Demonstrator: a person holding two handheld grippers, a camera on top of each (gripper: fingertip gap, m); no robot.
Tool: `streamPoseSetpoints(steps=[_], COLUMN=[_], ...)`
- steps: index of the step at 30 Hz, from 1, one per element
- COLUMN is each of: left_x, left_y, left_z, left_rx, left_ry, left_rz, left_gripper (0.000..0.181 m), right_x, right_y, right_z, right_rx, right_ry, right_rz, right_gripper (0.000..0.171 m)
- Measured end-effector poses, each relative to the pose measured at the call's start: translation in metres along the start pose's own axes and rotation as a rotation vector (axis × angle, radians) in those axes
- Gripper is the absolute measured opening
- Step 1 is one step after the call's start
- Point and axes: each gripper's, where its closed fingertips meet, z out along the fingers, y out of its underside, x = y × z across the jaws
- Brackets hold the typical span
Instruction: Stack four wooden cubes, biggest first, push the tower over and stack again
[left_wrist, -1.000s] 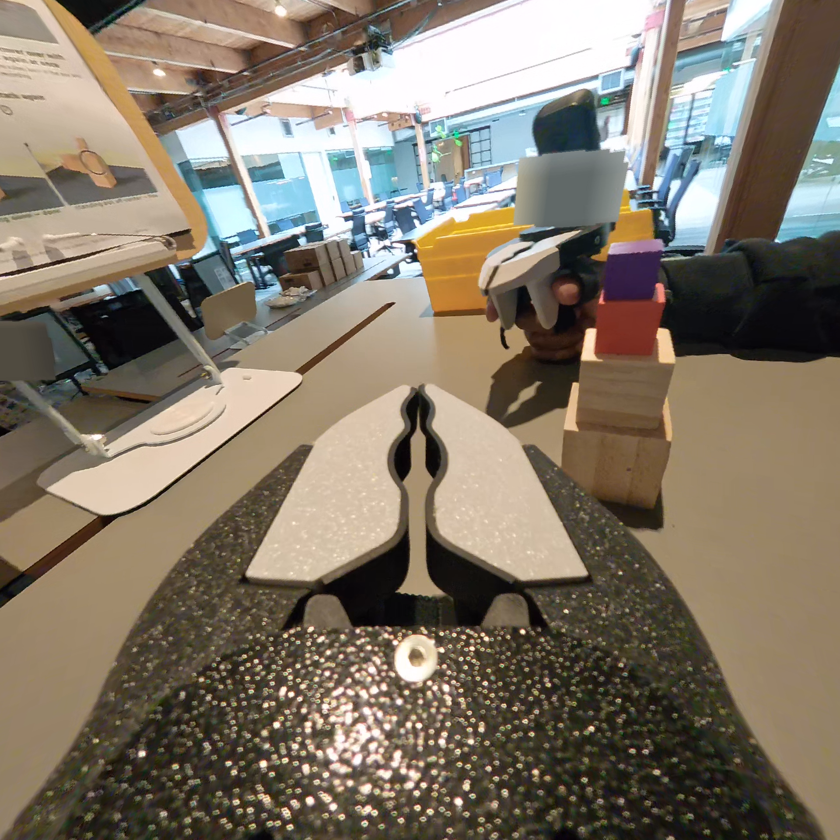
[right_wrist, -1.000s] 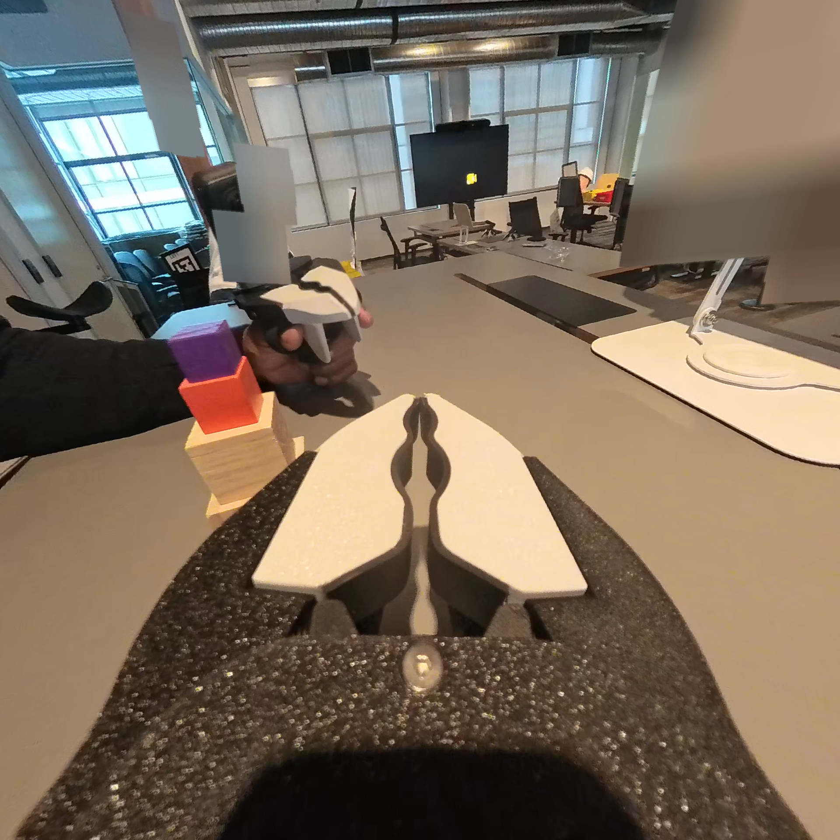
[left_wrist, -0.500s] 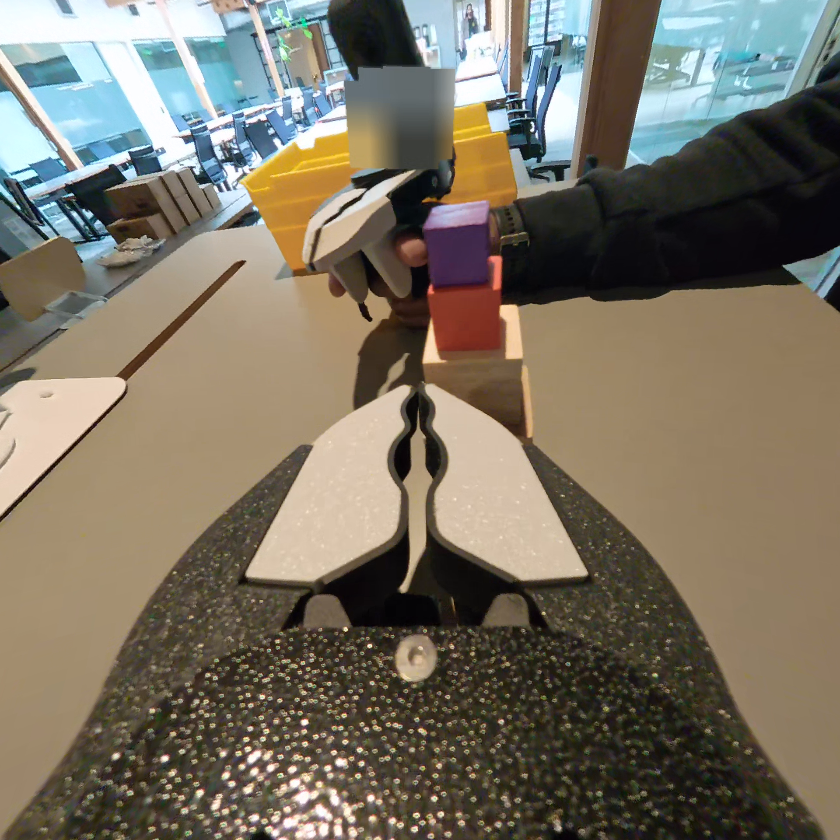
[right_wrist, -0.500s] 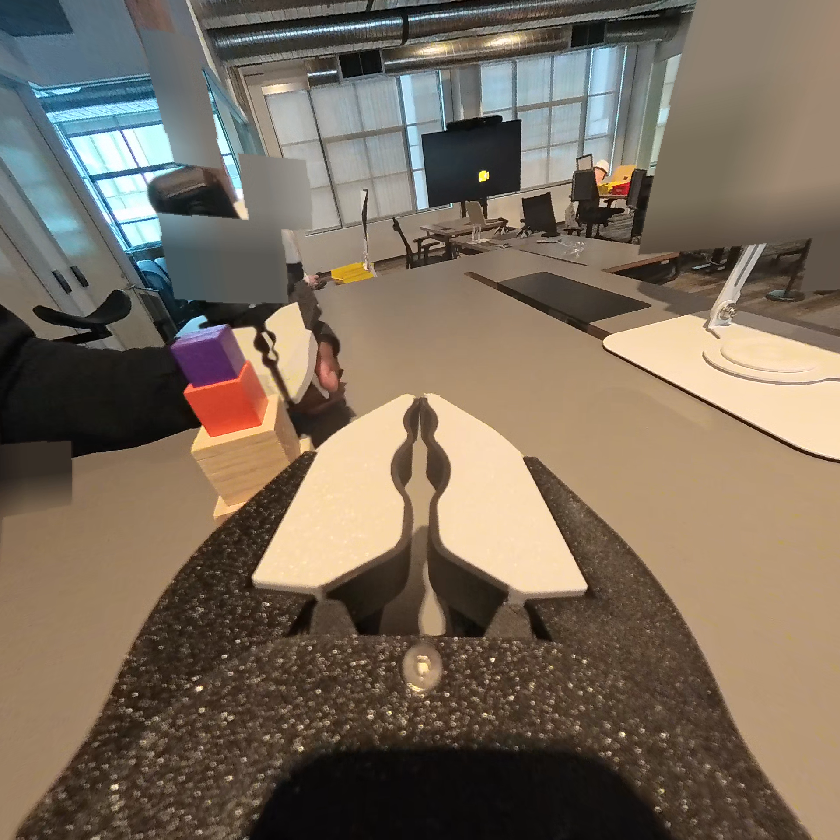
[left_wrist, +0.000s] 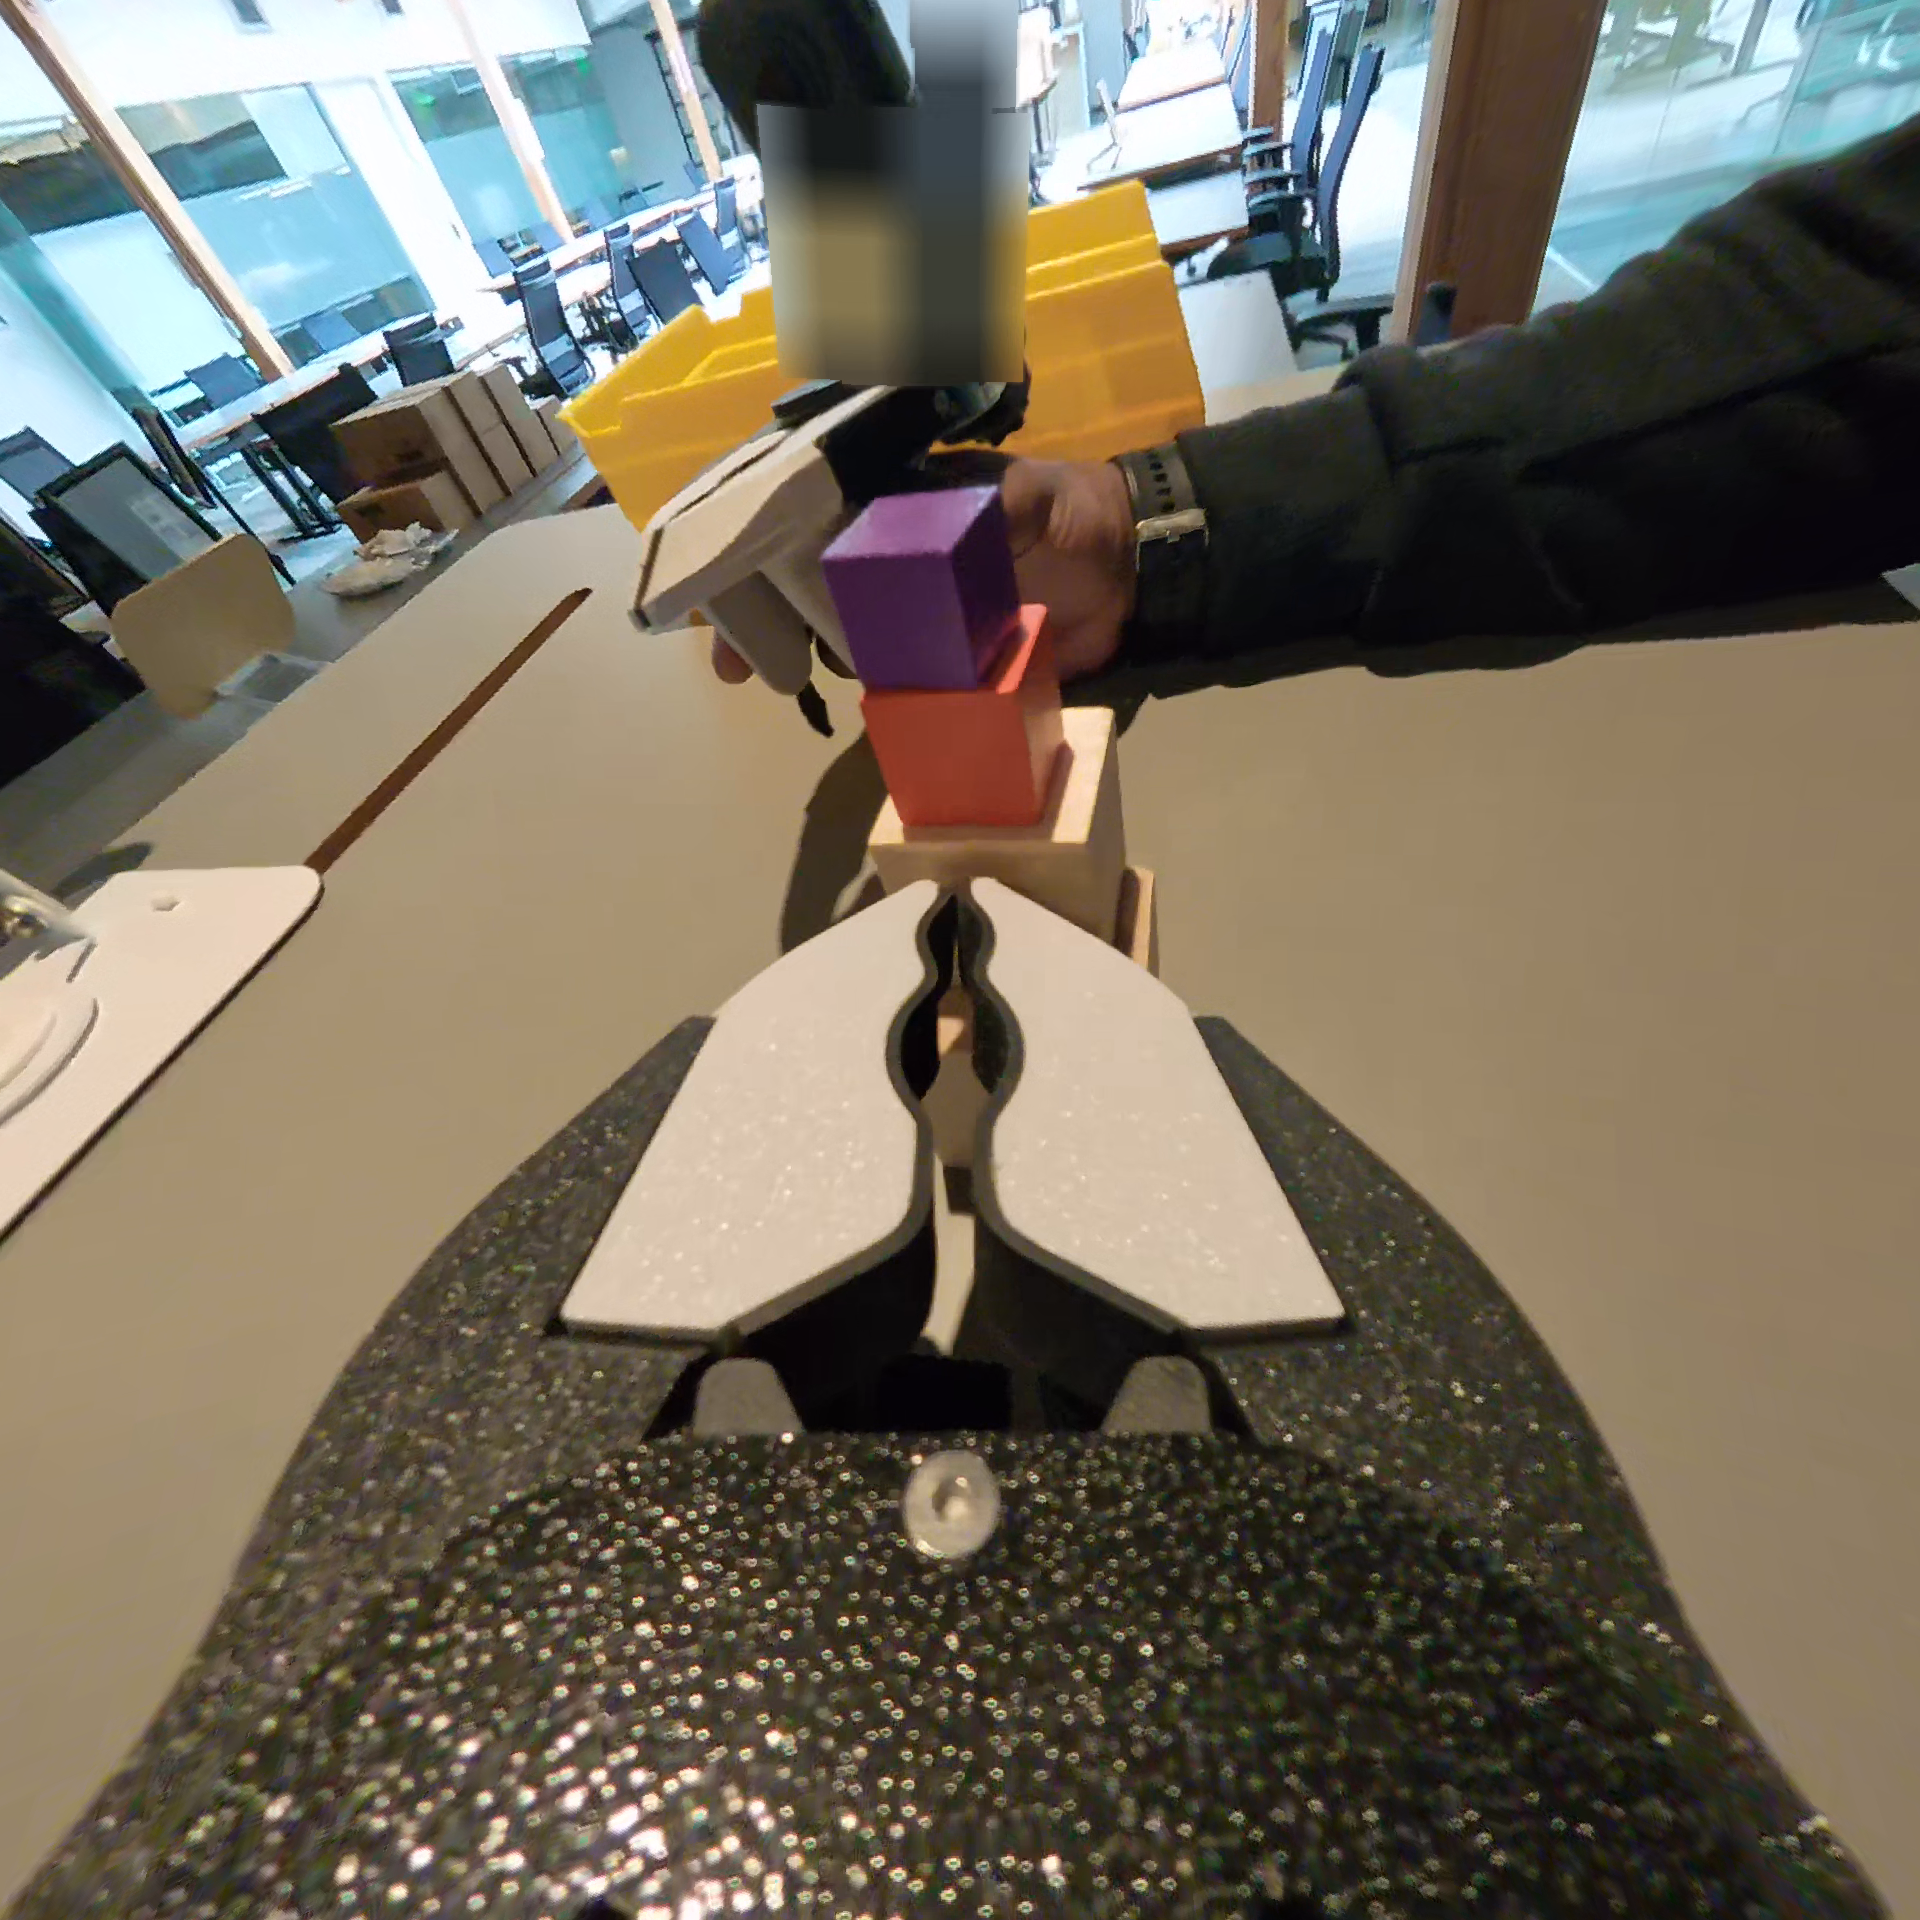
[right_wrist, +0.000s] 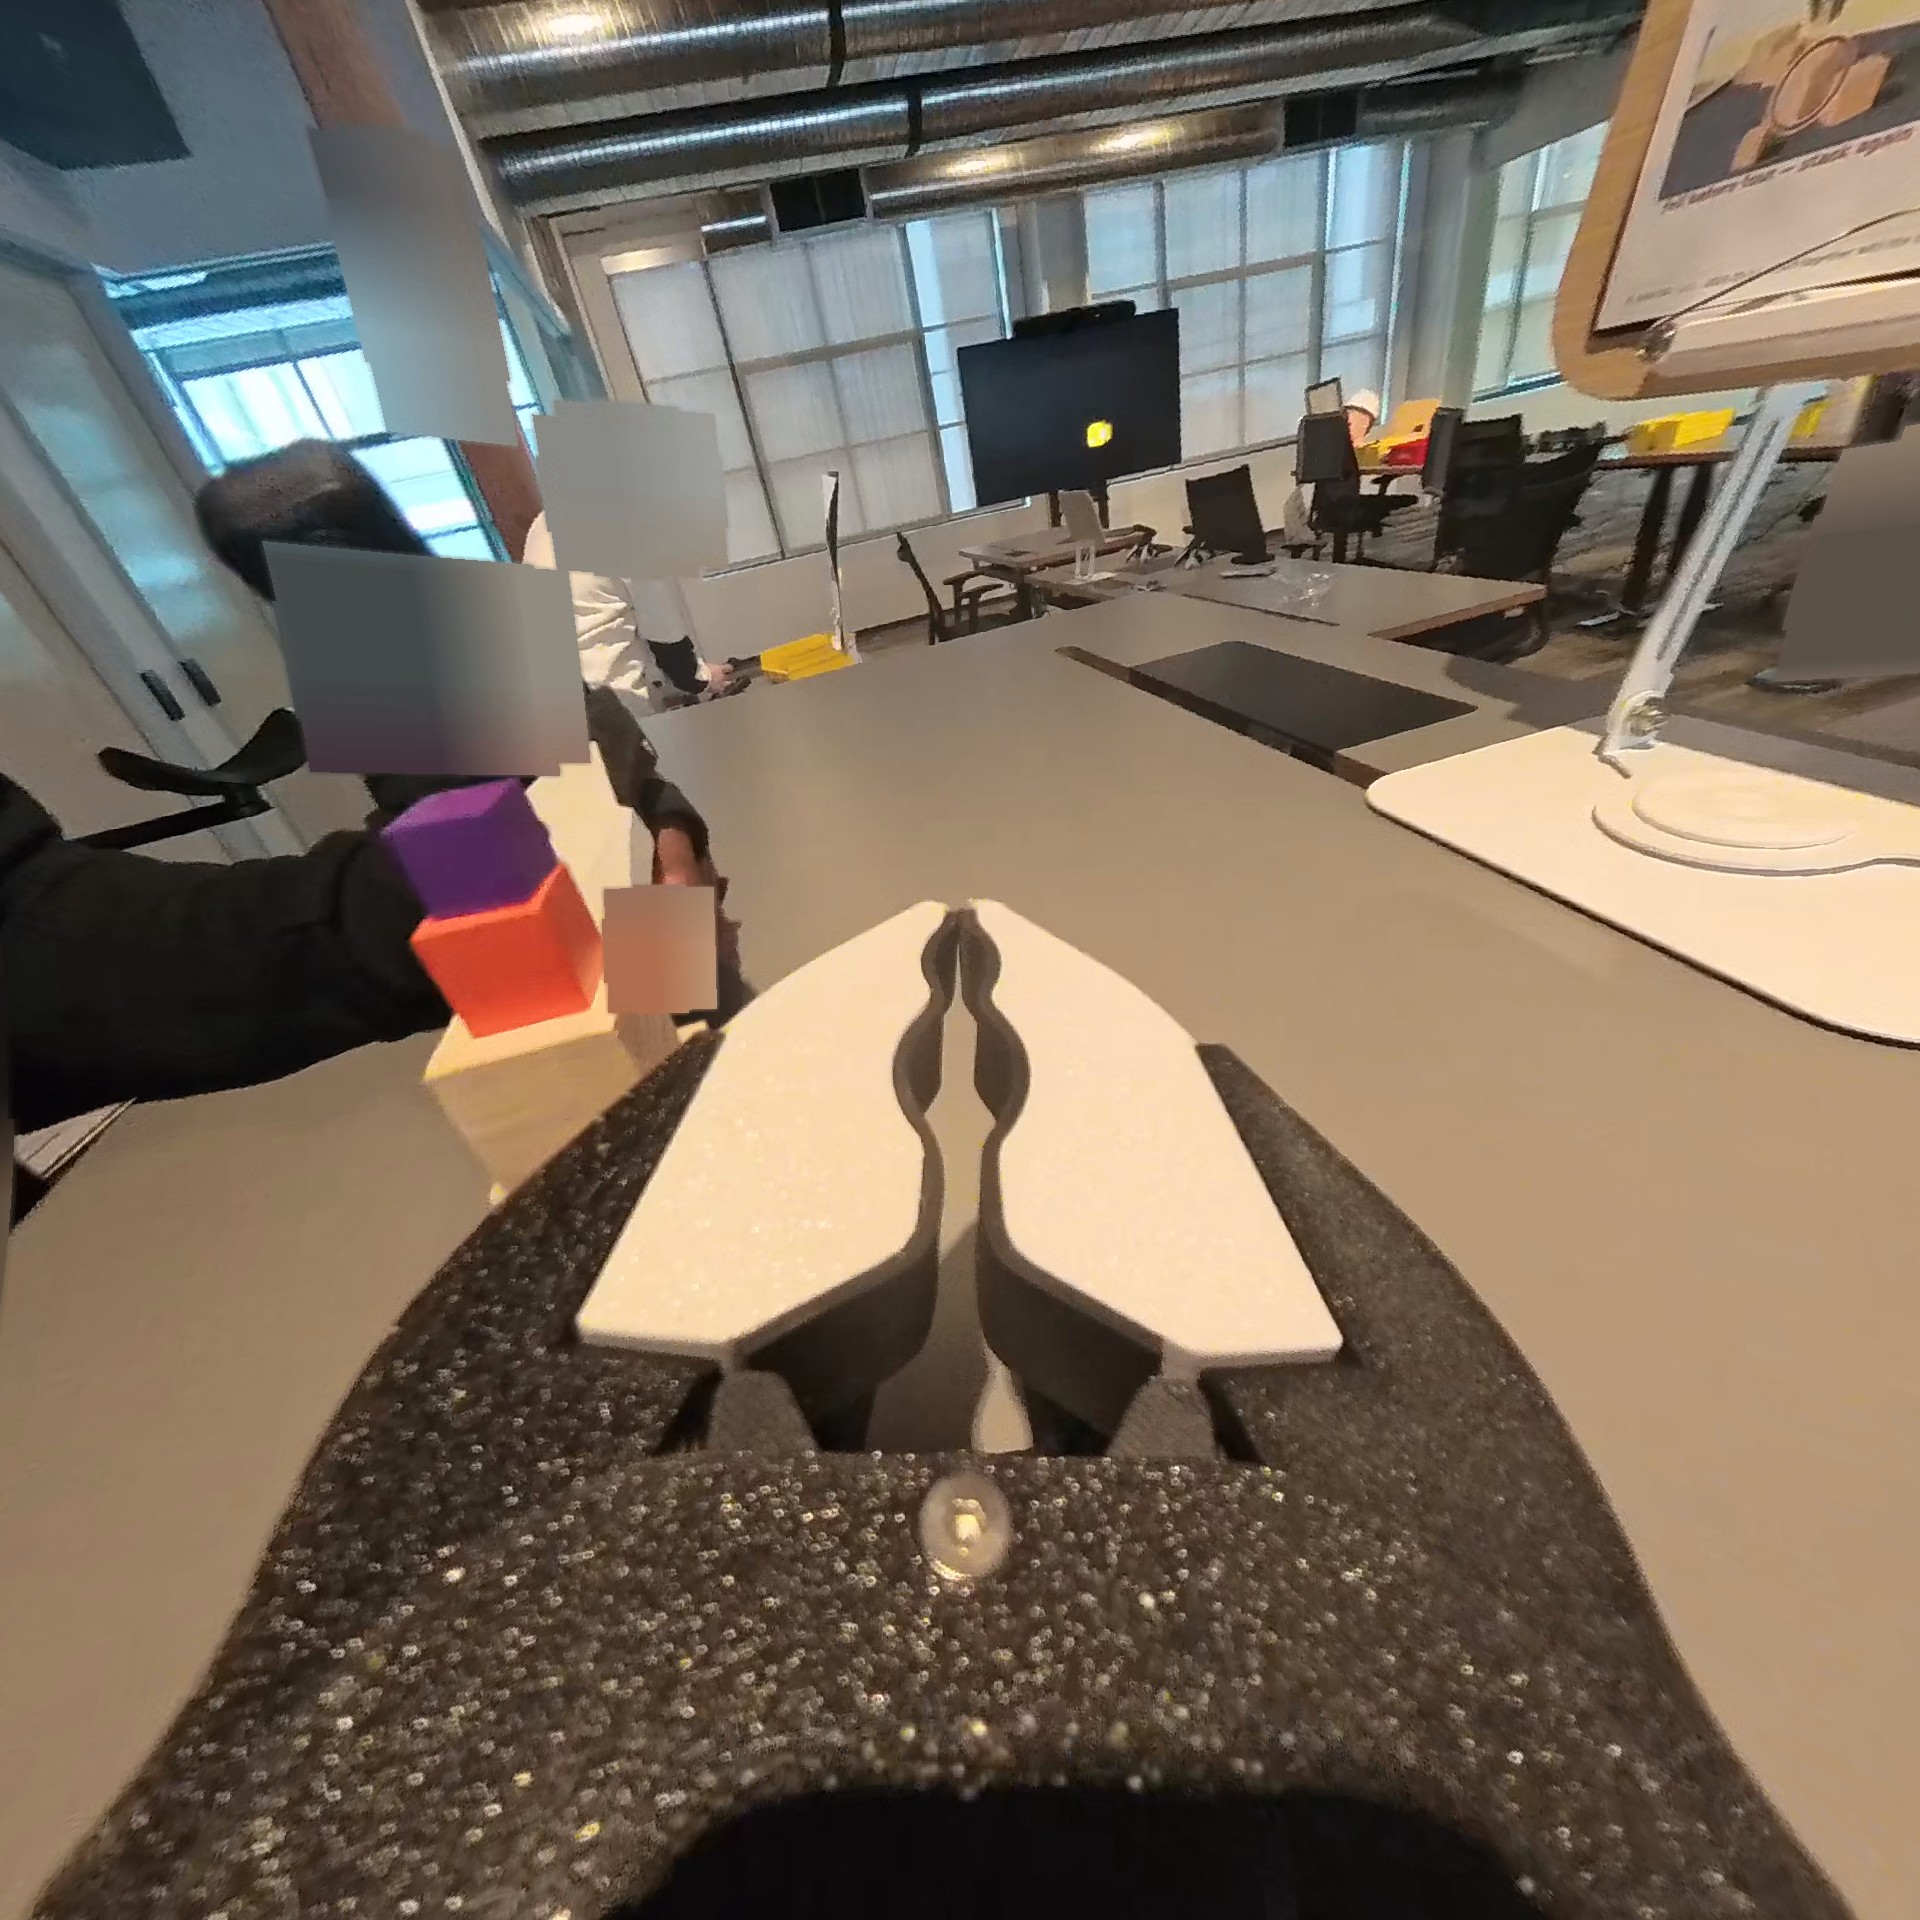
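A four-cube tower stands on the grey table (left_wrist: 1455, 987). From the top it has a purple cube (left_wrist: 920, 592), a red cube (left_wrist: 966, 758), a plain wooden cube (left_wrist: 1086, 821) and a larger wooden base cube (left_wrist: 1140, 930). My left gripper's fingers mostly hide the base cube. The purple and red cubes sit turned and off-centre. My left gripper (left_wrist: 954, 896) is shut and empty, with its tips against the near side of the tower. My right gripper (right_wrist: 958, 914) is shut and empty. It also shows in the left wrist view (left_wrist: 727, 582), just behind the tower. In the right wrist view the tower (right_wrist: 509, 961) is at the left.
Yellow bins (left_wrist: 1101, 343) stand behind the tower at the table's far edge. A white stand base (left_wrist: 135, 997) lies at the left and carries a clipboard (right_wrist: 1766, 156). A black mat (right_wrist: 1299, 691) lies farther off. A dark sleeve (left_wrist: 1558, 499) reaches in from the right. The tips of one gripper are about 11 cm away from the tips of the other.
My left gripper has swung toward the tower and closed in until its tips reach it. The purple and red cubes now sit more skewed. My right gripper stays shut close behind the tower.
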Motion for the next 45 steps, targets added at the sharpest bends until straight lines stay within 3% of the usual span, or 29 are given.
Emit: streamPoseSetpoints(steps=[7, 11, 14, 18, 23, 27, 30, 35, 42, 45], left_x=[0.004, -0.024, -0.053, -0.072, -0.082, -0.079, -0.076, -0.071, -0.067, -0.067], left_y=[-0.022, -0.017, -0.007, -0.006, -0.013, -0.013, -0.012, -0.013, -0.012, -0.012], left_z=[0.033, 0.017, -0.011, -0.046, -0.063, -0.062, -0.06, -0.058, -0.055, -0.055], left_rx=[-0.1, -0.083, 0.028, 0.224, 0.35, 0.35, 0.335, 0.321, 0.308, 0.307], left_ry=[0.002, -0.136, -0.261, -0.289, -0.251, -0.234, -0.222, -0.198, -0.175, -0.173], left_rz=[0.127, 0.093, 0.031, -0.124, -0.254, -0.257, -0.249, -0.221, -0.216, -0.216], left_gripper=[0.0, 0.0, 0.013, 0.033, 0.034, 0.033, 0.03, 0.008, 0.0, 0.0], right_x=[0.031, 0.038, 0.027, 0.002, -0.027, -0.036, -0.036, -0.037, -0.035, -0.034], right_y=[-0.026, -0.039, -0.033, -0.011, 0.022, 0.037, 0.044, 0.056, 0.083, 0.096], right_z=[-0.041, -0.066, -0.067, -0.061, -0.048, -0.039, -0.035, -0.034, -0.031, -0.026], right_rx=[0.077, 0.09, 0.011, -0.171, -0.366, -0.461, -0.481, -0.55, -0.71, -0.772], right_ry=[0.167, 0.257, 0.218, 0.109, -0.048, -0.087, -0.093, -0.096, -0.078, -0.07], right_rz=[-0.062, -0.13, -0.186, -0.298, -0.32, -0.327, -0.329, -0.342, -0.344, -0.37], right_gripper=[0.0, 0.0, 0.0, 0.0, 0.019, 0.032, 0.033, 0.033, 0.063, 0.053])
